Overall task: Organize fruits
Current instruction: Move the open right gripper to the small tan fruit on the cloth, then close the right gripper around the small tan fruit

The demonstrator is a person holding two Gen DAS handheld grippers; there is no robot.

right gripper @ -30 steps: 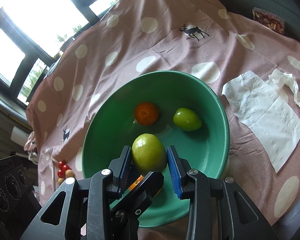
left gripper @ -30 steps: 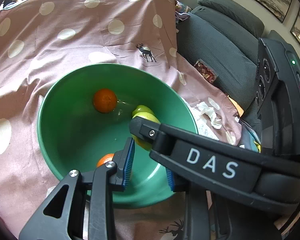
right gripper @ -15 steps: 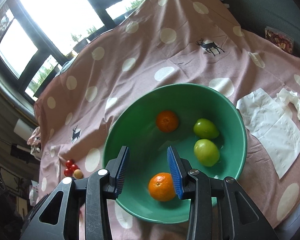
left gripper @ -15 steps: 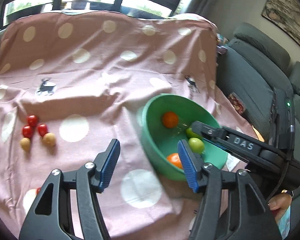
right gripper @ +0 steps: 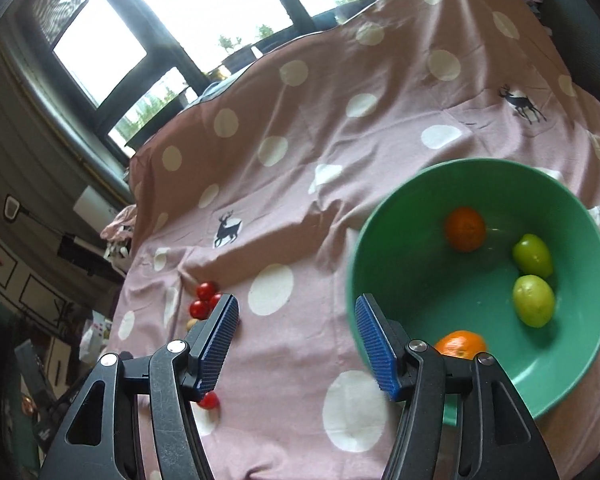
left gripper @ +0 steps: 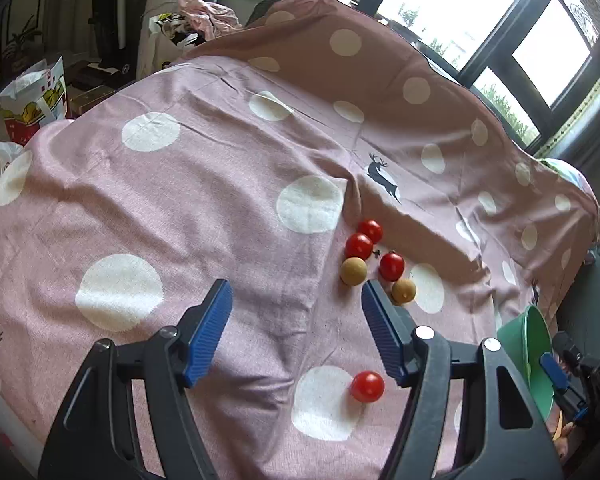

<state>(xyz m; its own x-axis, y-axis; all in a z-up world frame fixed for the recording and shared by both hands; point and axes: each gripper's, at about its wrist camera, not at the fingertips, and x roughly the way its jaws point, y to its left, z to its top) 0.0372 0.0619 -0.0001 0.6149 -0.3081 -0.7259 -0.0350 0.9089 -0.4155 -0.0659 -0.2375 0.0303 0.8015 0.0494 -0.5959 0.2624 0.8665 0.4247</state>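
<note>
Pink polka-dot cloth [left gripper: 220, 184] with deer prints covers the table in both views.

Left wrist view: the left hand-held gripper [left gripper: 296, 334] is angled downward over the cloth, its blue pads spread wide with nothing between them; the jaws have just been opening. Ahead of the right pad lies a cluster of three red cherry tomatoes [left gripper: 359, 246] and two tan round fruits [left gripper: 354, 271], close together. One separate cherry tomato [left gripper: 367, 386] rests on a white dot just below the gap between the fingers. The green bowl [left gripper: 528, 344] appears edge-on at the far right, with the other gripper's blue tip beside it.

Right wrist view: the right hand-held gripper [right gripper: 296, 344] tilts down, pads spread wide and empty, the jaws having just been opening. Its right finger [right gripper: 374, 346] overlaps the bowl's near rim [right gripper: 356, 240]. Inside the bowl lie two oranges [right gripper: 465, 228] and two green fruits [right gripper: 533, 300]. Left of the gripper, the tomato cluster sits on the cloth; the lone tomato shows below the left finger.
</note>
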